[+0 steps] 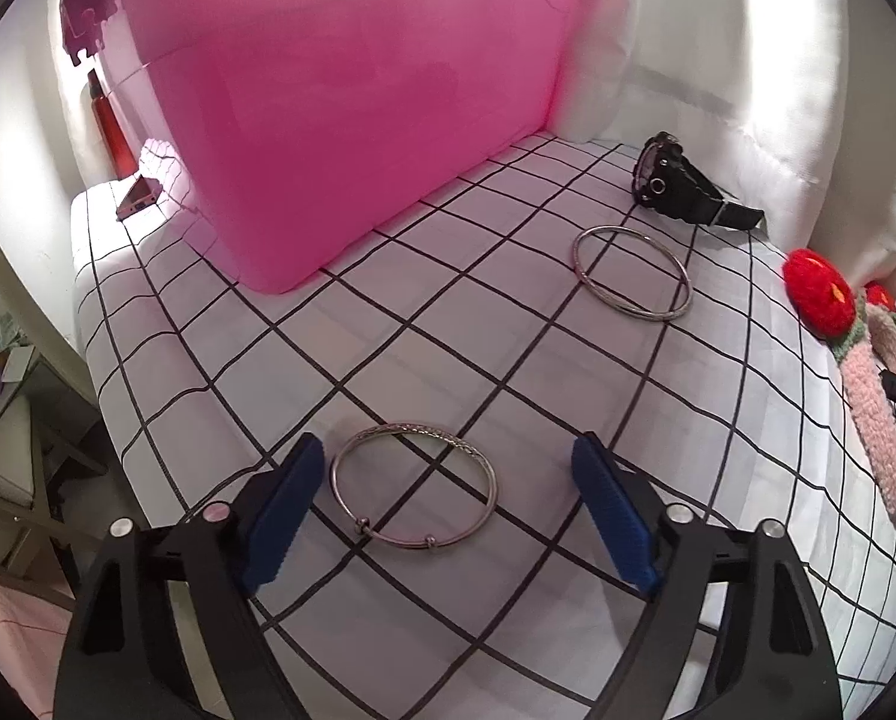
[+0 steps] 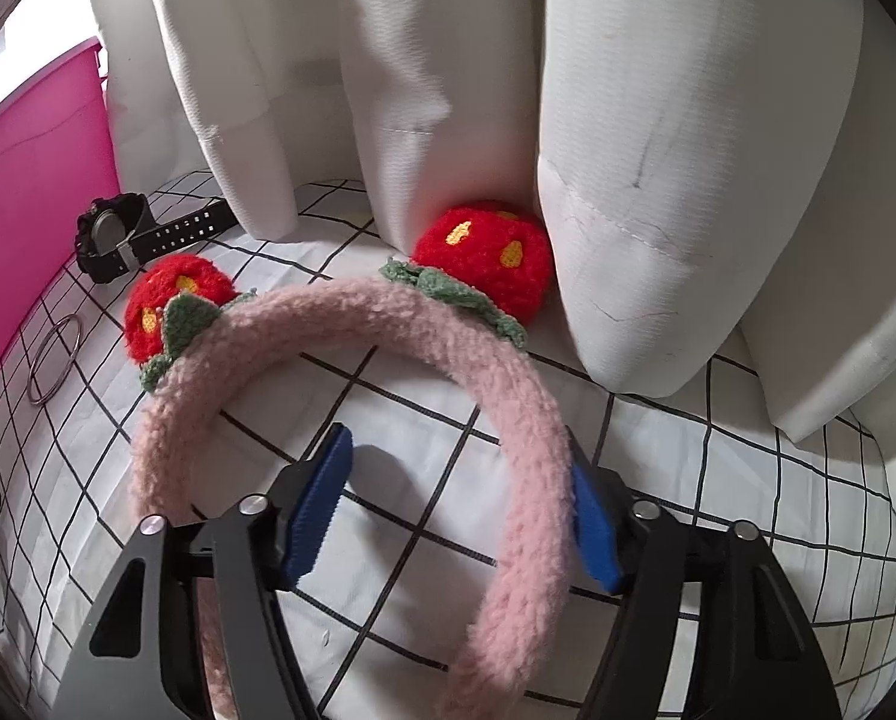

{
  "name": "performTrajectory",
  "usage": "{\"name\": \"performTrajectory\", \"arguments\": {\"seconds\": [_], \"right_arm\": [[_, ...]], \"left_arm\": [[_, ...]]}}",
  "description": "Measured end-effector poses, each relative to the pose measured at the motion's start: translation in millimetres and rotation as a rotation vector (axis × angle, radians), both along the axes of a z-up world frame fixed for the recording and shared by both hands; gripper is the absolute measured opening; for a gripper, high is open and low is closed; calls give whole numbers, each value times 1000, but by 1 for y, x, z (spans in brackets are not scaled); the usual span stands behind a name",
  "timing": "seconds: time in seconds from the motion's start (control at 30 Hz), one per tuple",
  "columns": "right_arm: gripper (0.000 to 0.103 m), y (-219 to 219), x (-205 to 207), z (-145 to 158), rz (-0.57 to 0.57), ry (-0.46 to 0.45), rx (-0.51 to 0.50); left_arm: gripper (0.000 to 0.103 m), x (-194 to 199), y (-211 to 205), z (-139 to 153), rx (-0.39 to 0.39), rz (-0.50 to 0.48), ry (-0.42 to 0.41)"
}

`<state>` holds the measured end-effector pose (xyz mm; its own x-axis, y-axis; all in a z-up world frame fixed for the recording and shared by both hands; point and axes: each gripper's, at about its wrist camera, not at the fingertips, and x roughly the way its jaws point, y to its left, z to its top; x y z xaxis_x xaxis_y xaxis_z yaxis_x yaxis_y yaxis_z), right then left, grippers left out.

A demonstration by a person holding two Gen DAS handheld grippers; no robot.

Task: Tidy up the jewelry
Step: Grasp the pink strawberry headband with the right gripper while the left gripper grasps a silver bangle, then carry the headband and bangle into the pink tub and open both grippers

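My left gripper (image 1: 448,468) is open, its blue pads on either side of a silver bangle (image 1: 413,486) lying flat on the checked cloth. A second silver bangle (image 1: 631,273) lies farther off, with a black watch (image 1: 682,189) behind it. My right gripper (image 2: 454,468) is open around the right side of a fuzzy pink headband (image 2: 508,420) with two red crocheted strawberries (image 2: 487,258); the band lies between the pads, against the right one. The headband also shows at the right edge of the left wrist view (image 1: 868,372).
A pink translucent bin (image 1: 327,114) stands at the back left of the checked cloth (image 1: 448,324). White curtains (image 2: 628,180) hang along the back and right. A red bottle (image 1: 108,126) and a small pink device (image 1: 138,198) sit beside the bin.
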<state>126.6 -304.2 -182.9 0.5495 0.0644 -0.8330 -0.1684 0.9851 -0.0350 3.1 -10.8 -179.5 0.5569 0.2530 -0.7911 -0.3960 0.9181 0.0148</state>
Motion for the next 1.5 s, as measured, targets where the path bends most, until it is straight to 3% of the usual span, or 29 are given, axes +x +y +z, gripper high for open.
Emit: {"name": "performTrajectory", "arguments": {"seconds": [0.07, 0.1, 0.17, 0.47, 0.77, 1.17, 1.5], "right_arm": [[47, 4, -4, 1, 8, -2, -3], [33, 5, -5, 1, 8, -5, -3], [10, 5, -9, 3, 3, -8, -9], [9, -6, -26, 9, -8, -4, 76], [9, -10, -52, 38, 4, -50, 135], [9, 0, -80, 87, 2, -109, 154], [9, 15, -90, 140, -12, -197, 169]], "left_arm": [[64, -1, -4, 1, -1, -22, -6], [54, -1, -7, 2, 2, -36, -9], [51, -1, -12, 3, 19, -54, -8], [50, -7, -16, 8, -11, -81, -6], [50, -12, -24, 33, -19, -130, -48], [50, -15, -22, 81, -25, -195, -100], [50, -16, -12, 138, -31, -257, -215]]}}
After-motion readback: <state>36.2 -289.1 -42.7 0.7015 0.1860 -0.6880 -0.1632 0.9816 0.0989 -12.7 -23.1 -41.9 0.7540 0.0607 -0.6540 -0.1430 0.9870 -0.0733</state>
